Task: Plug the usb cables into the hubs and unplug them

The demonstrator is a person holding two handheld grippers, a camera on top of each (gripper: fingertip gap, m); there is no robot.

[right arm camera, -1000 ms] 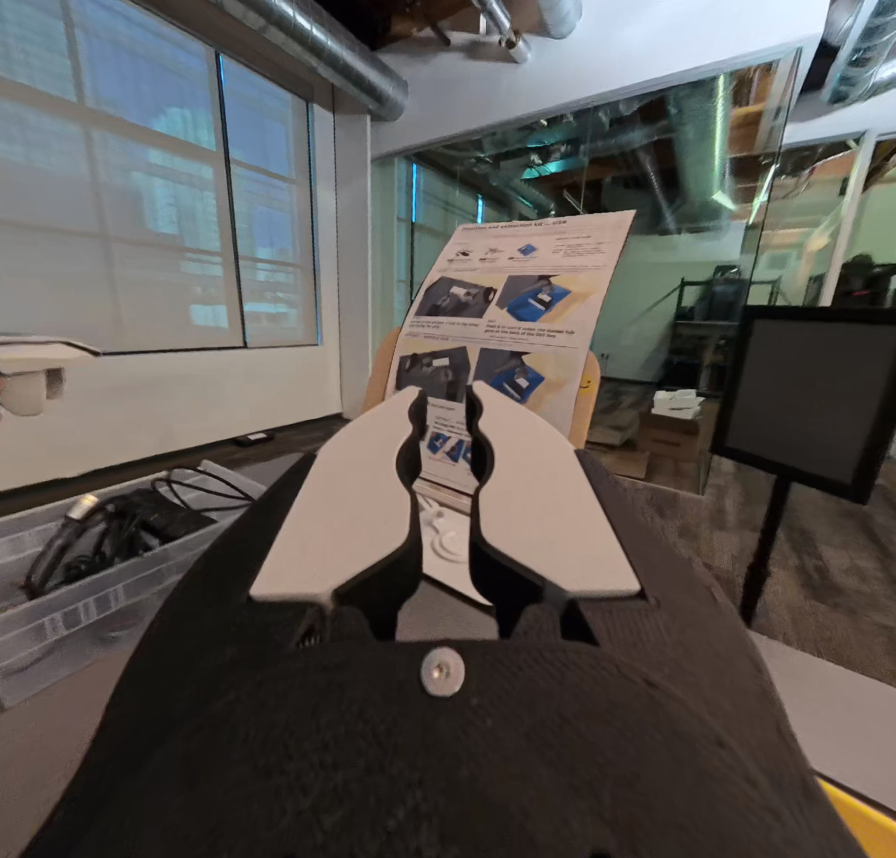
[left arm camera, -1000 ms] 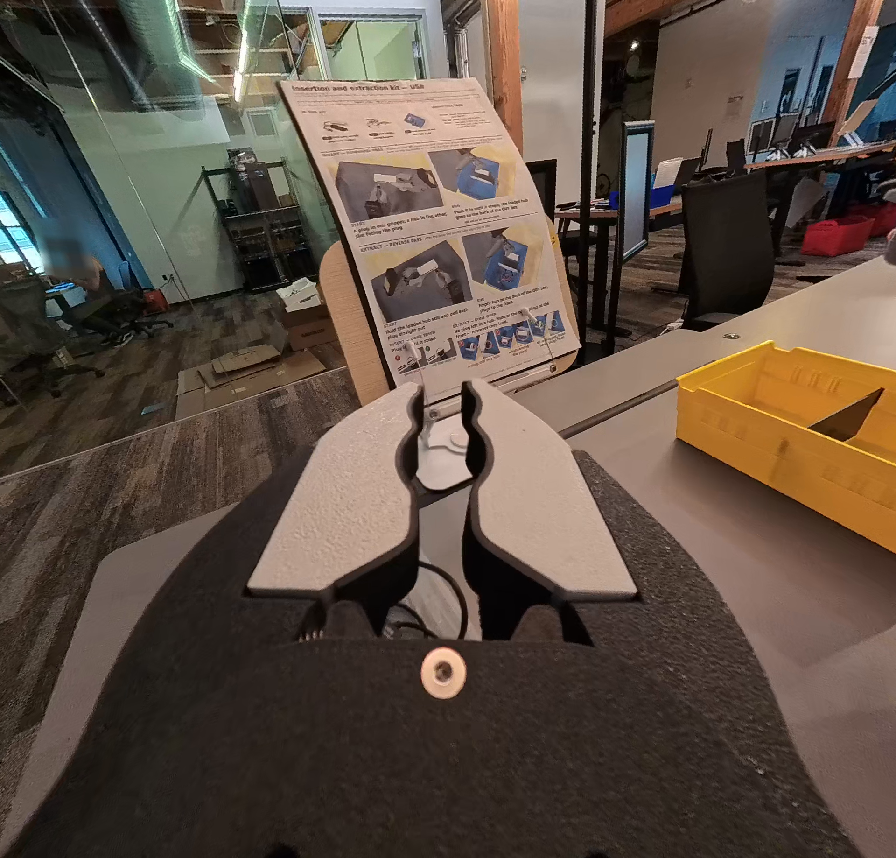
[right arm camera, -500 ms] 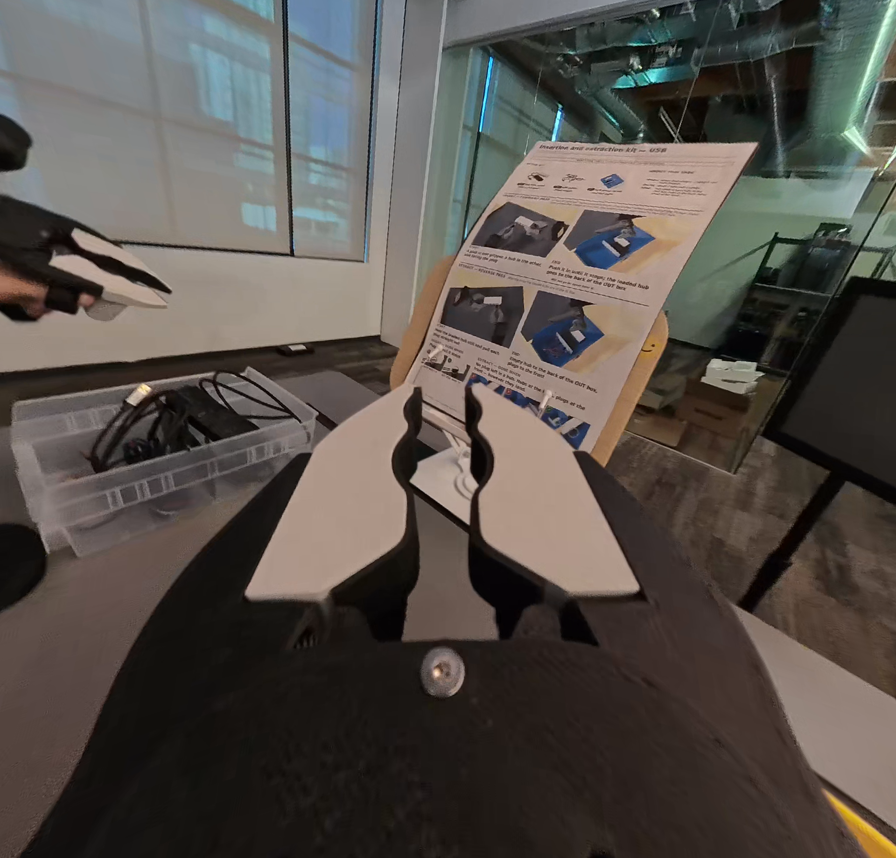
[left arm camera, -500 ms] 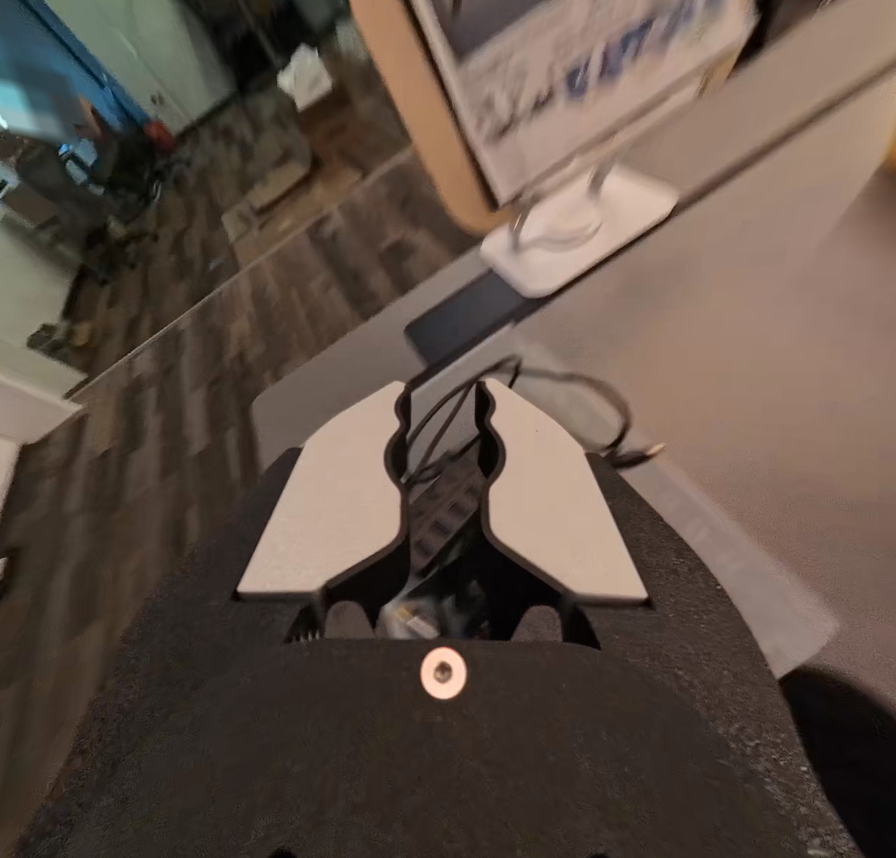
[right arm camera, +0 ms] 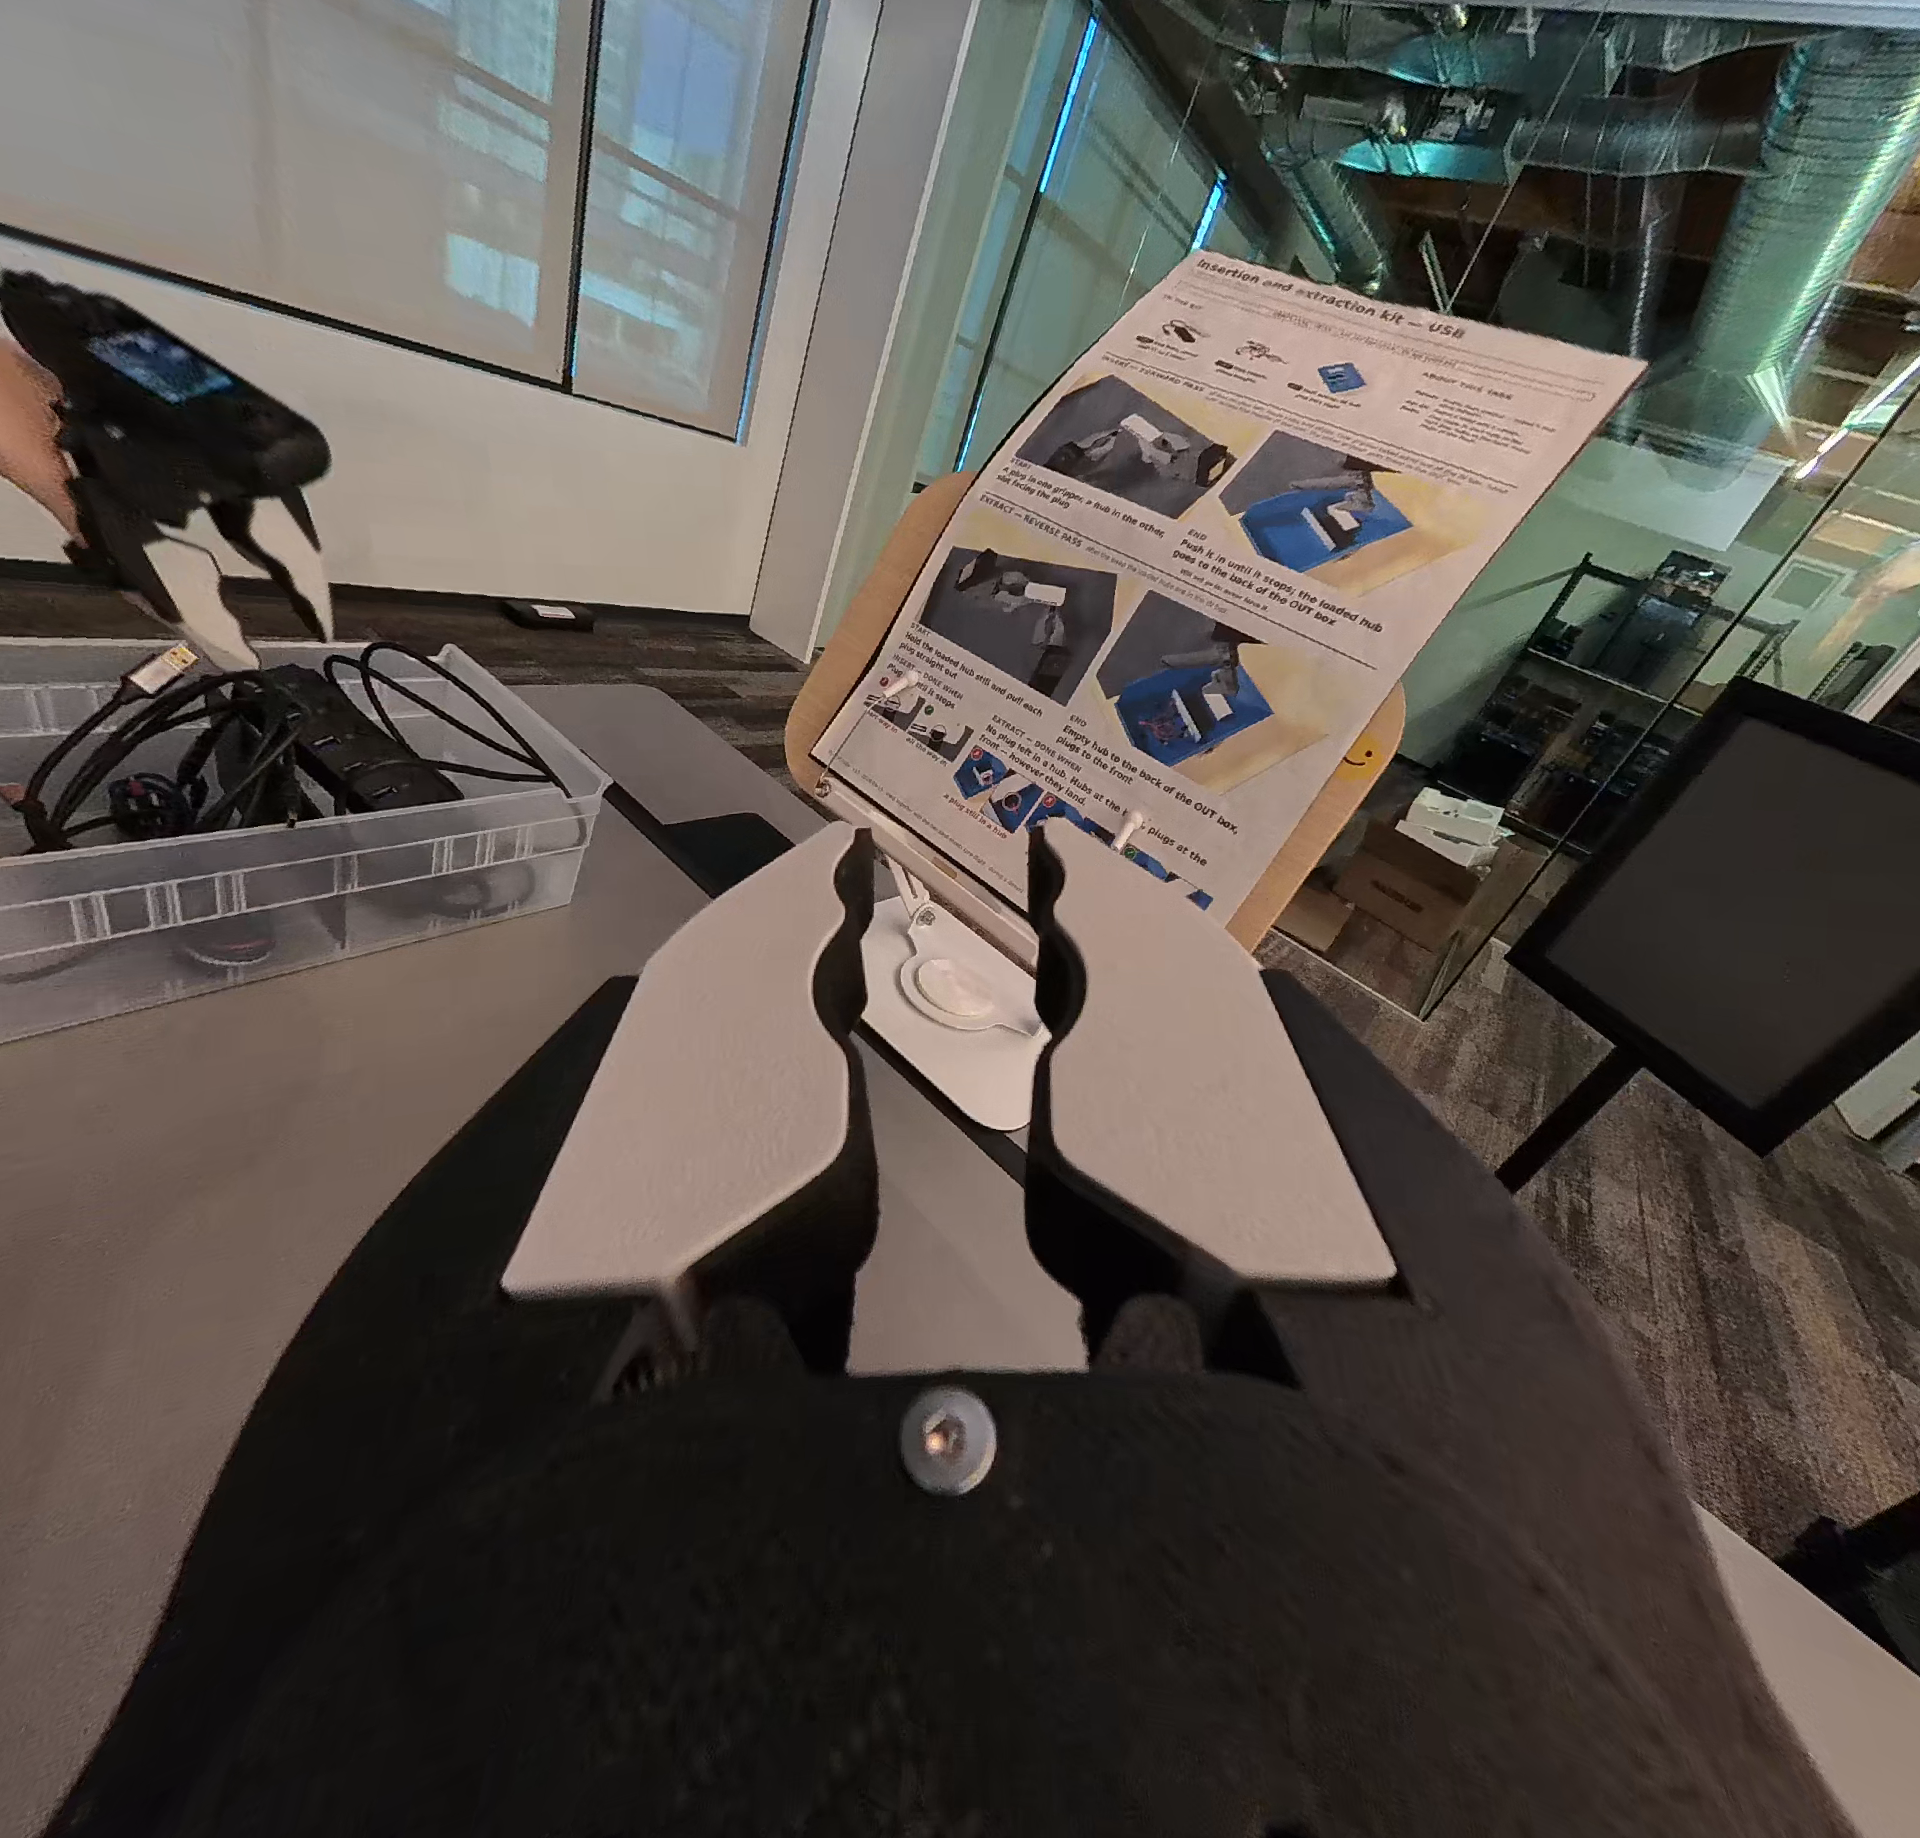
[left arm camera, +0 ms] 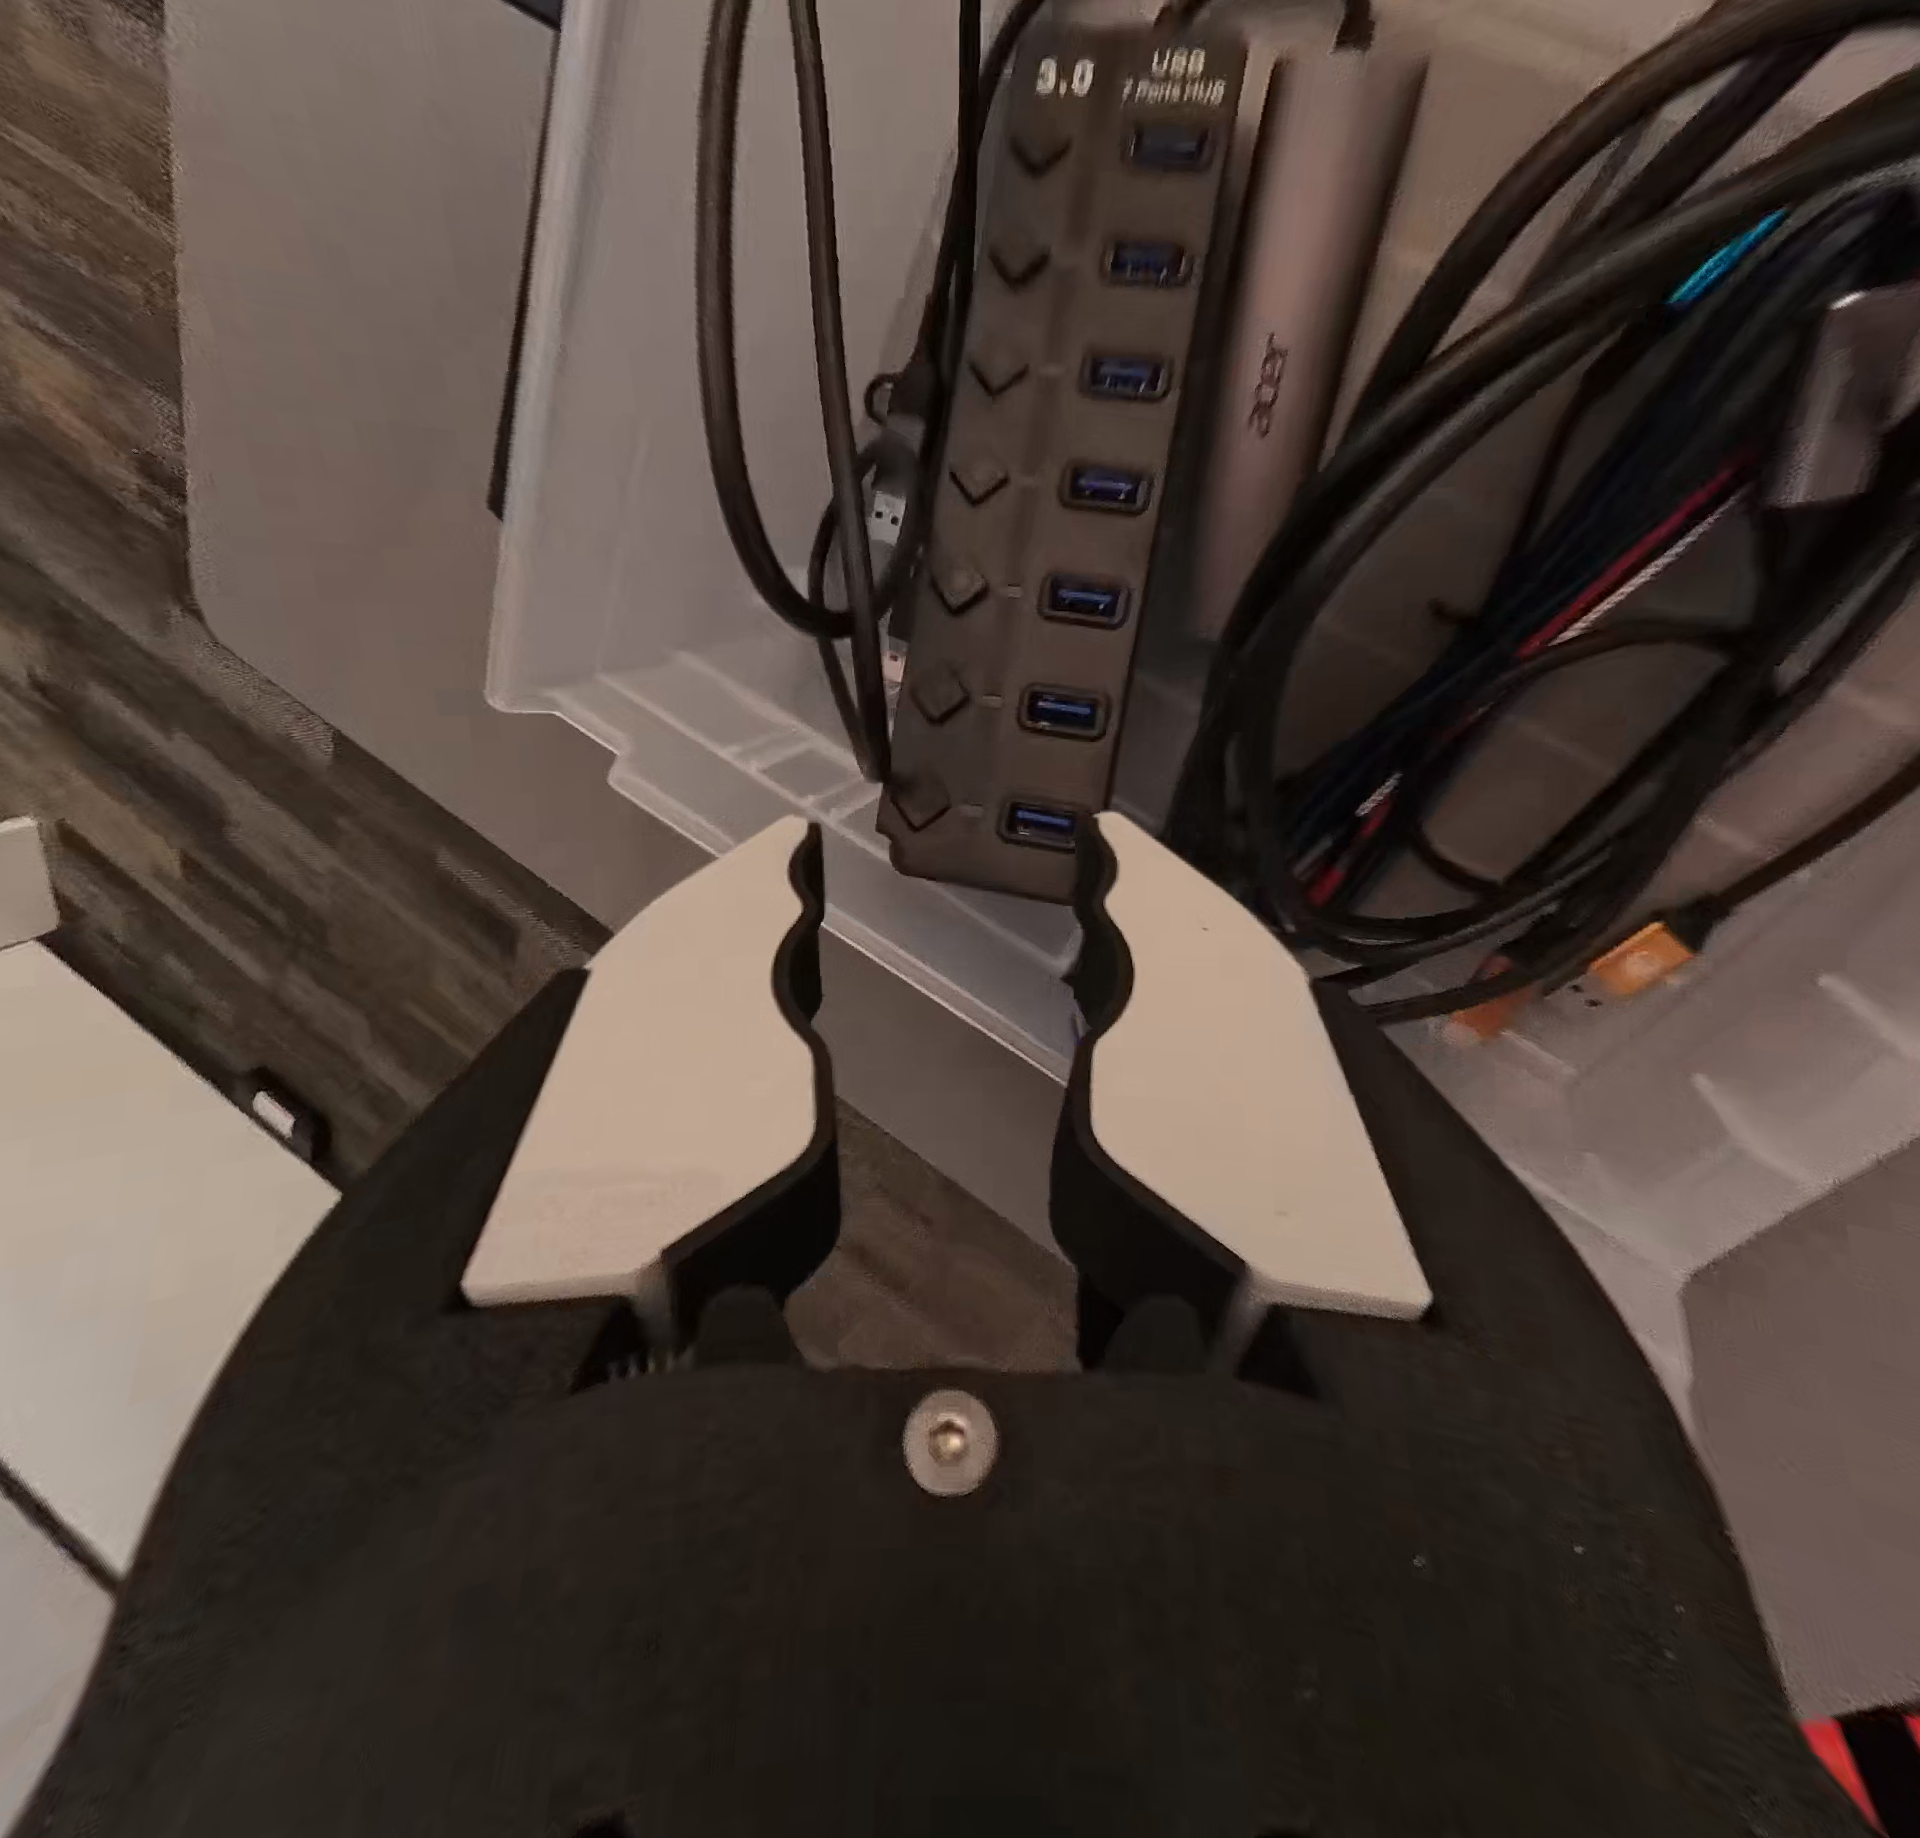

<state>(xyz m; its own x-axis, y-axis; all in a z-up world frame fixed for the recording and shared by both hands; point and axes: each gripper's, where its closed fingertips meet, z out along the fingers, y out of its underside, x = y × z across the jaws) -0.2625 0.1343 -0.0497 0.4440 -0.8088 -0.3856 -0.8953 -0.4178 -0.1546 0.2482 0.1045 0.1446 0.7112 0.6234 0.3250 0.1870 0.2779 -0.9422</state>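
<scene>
A long black USB hub [left arm camera: 1081, 458] with a row of blue ports lies in a clear plastic bin [left arm camera: 727, 739] among black cables [left arm camera: 1507, 500]. A grey hub [left arm camera: 1320, 334] lies beside it. My left gripper [left arm camera: 951, 832] is open and empty, pointing down just above the near end of the black hub. It also shows in the right wrist view [right arm camera: 244, 609] over the bin [right arm camera: 312, 874]. My right gripper [right arm camera: 945, 843] is open and empty above the grey table [right arm camera: 260, 1113], pointing at the instruction sheet stand.
An instruction sheet [right arm camera: 1247, 583] on a wooden stand with a white base [right arm camera: 966, 1009] stands at the table's far edge. A dark monitor [right arm camera: 1745, 905] on a post stands to the right. Orange-tipped plugs [left arm camera: 1631, 957] lie in the bin. Between my left fingertips and the long black USB hub [left arm camera: 1081, 458] there is roughly 7 cm.
My left gripper has swung left and down from facing the sheet stand to over the bin, and has opened wider. My right gripper has tilted down a little and opened slightly.
</scene>
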